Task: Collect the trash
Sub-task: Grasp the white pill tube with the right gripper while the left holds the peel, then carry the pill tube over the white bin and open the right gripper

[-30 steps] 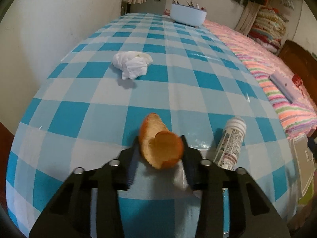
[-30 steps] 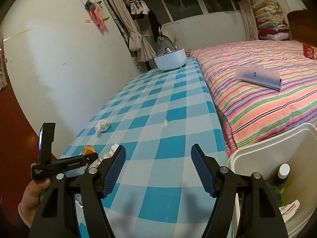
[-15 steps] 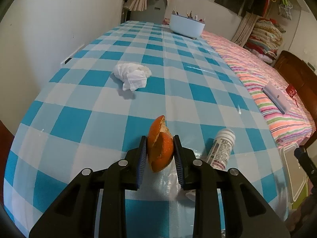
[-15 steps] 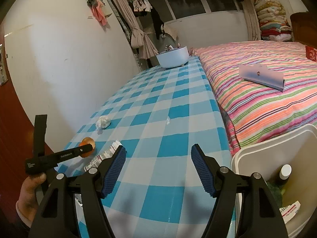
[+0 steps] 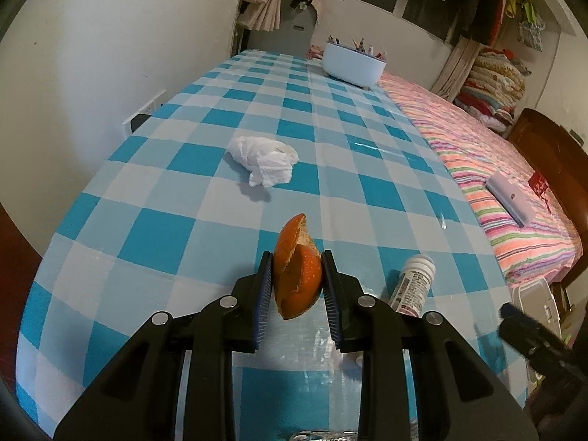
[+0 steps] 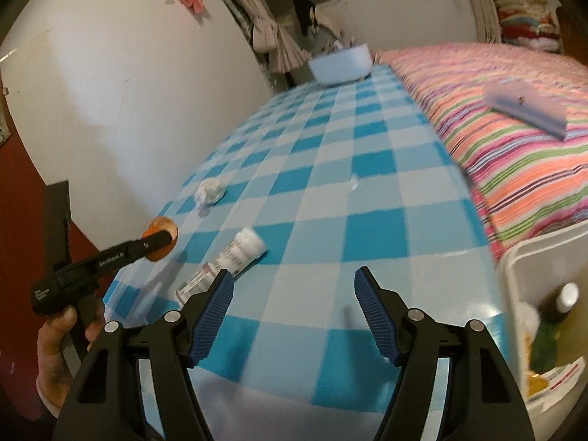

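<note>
Checked blue-and-white oilcloth covers the table (image 5: 176, 235), which runs along the striped bed (image 5: 488, 161). At the table's near corner, beside the bed, stands the white bin (image 6: 529, 257) where I reckon the trash goes; a dark bottle and some wrappers already lie in it. On the cloth, a small white bottle (image 5: 413, 284) lies on its side near me, and a crumpled tissue (image 5: 264, 161) sits further off.

What has changed is the orange peel (image 5: 296, 272). A second ago it lay flat between wide jaws; my left gripper (image 5: 297, 286) has just been closing, and now its pads pinch the peel on both sides, with the piece lifted clear of the cloth. So I judge the pickup done, with the carry across to the bin next.

My right gripper (image 6: 294, 312) hangs with jaws apart and nothing between them, and it has swung towards the lying bottle, probably my next pickup.
</note>
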Demonstrator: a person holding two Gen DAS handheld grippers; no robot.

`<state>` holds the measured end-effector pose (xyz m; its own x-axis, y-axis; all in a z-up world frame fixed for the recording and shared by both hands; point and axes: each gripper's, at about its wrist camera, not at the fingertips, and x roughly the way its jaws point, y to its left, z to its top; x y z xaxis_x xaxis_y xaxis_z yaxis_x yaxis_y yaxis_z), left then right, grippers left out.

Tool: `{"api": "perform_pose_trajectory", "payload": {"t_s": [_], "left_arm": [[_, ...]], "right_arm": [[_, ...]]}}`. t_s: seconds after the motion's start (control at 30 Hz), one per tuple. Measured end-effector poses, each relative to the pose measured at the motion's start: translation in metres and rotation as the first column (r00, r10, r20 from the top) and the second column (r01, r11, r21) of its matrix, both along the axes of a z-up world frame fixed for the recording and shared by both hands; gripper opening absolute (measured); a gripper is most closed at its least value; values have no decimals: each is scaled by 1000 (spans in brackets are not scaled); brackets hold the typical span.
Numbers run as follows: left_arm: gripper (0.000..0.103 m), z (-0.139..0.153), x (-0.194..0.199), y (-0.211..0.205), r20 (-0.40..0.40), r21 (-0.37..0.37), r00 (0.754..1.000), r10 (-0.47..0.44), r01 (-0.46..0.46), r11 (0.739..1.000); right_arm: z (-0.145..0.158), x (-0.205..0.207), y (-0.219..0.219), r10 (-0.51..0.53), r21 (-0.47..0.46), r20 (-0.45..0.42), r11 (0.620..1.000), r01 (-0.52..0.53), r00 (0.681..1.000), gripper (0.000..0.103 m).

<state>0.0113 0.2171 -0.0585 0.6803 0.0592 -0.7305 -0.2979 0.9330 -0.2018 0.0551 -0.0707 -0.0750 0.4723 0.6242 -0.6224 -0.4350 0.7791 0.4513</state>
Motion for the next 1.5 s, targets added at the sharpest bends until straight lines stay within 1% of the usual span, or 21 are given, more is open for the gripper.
{"api": "perform_pose_trajectory", "payload": {"t_s": [0.03,0.23,0.37,0.43,0.57,0.7,0.8,0.93,0.97,1.03,1.07,1.13,1.23,1.3,1.5], "left_arm": [[26,1,-1,1,2,-3,1000,2,-2,1000],[26,6,-4,7,16,-8,1000,9,-9,1000],[26,10,-7,13,27,-8,999,27,-27,1000],[26,12,-9,17,33,-14,999,34,-33,999],[26,15,-14,21,45,-26,998,40,-39,999],[26,20,-19,24,60,-35,997,43,-41,999],[26,22,-22,26,67,-44,997,45,-42,998],[26,23,-23,28,65,-52,997,44,-41,998],[26,23,-23,28,65,-53,997,43,-40,998],[26,23,-24,29,65,-56,997,43,-39,998],[27,23,-24,29,63,-56,997,42,-39,998],[27,22,-24,29,60,-57,997,41,-38,998],[27,21,-24,29,57,-58,998,39,-36,998],[27,21,-24,28,57,-57,998,36,-33,998],[27,22,-23,21,75,-58,997,17,-13,998]], "right_arm": [[-1,0,7,12,-7,-18,1000,-12,1000,67],[-2,-2,36,30,-42,-53,999,-32,998,67],[-2,3,64,31,-59,-115,998,-38,993,67],[-1,5,73,32,-74,-125,996,-41,992,67],[-2,10,96,17,-116,-154,993,-36,988,67],[-10,20,117,-9,-162,-190,986,-22,982,67],[-15,26,126,-4,-194,-189,980,-33,982,67],[-17,27,142,34,-278,-115,958,-65,993,66],[-17,25,149,52,-313,-84,947,-76,995,65],[-18,24,154,81,-330,-60,939,-96,995,59],[-19,22,157,92,-336,-50,936,-103,995,57],[-21,24,159,122,-352,-25,928,-123,992,41],[-21,23,159,157,-344,-16,926,-153,987,32],[-16,27,159,172,-331,-22,928,-169,985,30],[-10,25,138,166,-286,-17,944,-164,986,29]]}}
